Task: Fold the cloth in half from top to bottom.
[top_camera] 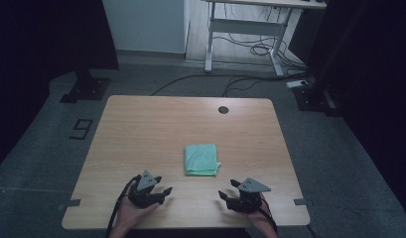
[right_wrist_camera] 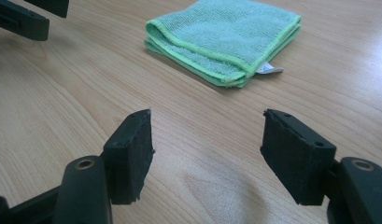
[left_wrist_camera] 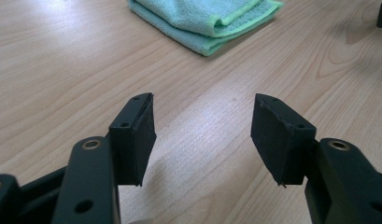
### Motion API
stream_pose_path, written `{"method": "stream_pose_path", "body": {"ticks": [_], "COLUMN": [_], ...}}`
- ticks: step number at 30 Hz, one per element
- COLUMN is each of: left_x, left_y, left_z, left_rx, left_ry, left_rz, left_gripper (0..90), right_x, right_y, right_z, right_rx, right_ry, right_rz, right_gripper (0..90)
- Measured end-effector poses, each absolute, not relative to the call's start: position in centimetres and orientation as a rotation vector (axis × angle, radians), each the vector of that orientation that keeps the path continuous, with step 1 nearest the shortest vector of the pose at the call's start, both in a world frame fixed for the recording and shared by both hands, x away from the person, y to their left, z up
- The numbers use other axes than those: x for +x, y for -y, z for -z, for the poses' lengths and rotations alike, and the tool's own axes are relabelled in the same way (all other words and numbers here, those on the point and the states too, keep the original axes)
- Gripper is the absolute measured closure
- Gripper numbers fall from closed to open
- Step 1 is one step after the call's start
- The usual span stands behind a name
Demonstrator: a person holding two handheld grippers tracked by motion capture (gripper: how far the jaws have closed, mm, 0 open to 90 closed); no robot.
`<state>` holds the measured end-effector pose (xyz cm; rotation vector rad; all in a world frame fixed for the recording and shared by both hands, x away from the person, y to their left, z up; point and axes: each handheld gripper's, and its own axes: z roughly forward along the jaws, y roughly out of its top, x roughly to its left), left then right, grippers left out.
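Note:
A folded green cloth (top_camera: 201, 159) lies flat on the wooden table (top_camera: 156, 129), a little right of centre. My left gripper (top_camera: 163, 184) is near the front edge, left of and nearer than the cloth, open and holding nothing. My right gripper (top_camera: 227, 188) is at the front right, also open with nothing in it. In the left gripper view the jaws (left_wrist_camera: 203, 105) stand wide over bare wood, with the cloth (left_wrist_camera: 202, 18) farther ahead. In the right gripper view the gripper (right_wrist_camera: 207, 116) points at the cloth (right_wrist_camera: 226, 35), whose white tag shows at one corner.
A dark round cable hole (top_camera: 223, 109) sits near the table's far edge. Beyond the table stand a white desk frame (top_camera: 250, 29), loose cables on the floor and black stand bases (top_camera: 84, 89). The left gripper (right_wrist_camera: 25, 18) shows at the top left of the right gripper view.

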<state>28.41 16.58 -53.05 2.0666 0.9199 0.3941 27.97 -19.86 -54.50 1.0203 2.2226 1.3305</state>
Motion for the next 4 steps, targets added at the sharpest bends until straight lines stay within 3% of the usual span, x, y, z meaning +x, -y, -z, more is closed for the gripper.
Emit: {"method": "stream_pose_path", "body": {"ticks": [4], "left_x": [28.29], "left_y": [-16.65], "left_z": [53.14], "left_rx": [2.074], "left_ry": [-0.920], "left_rz": [-0.403], "left_gripper": [39.6], "right_x": [27.87], "right_y": [19.98], "right_z": [54.42], "right_rx": [1.021], "right_ry": [-2.221], "right_rz": [-1.331], "right_gripper": [32.4]}}
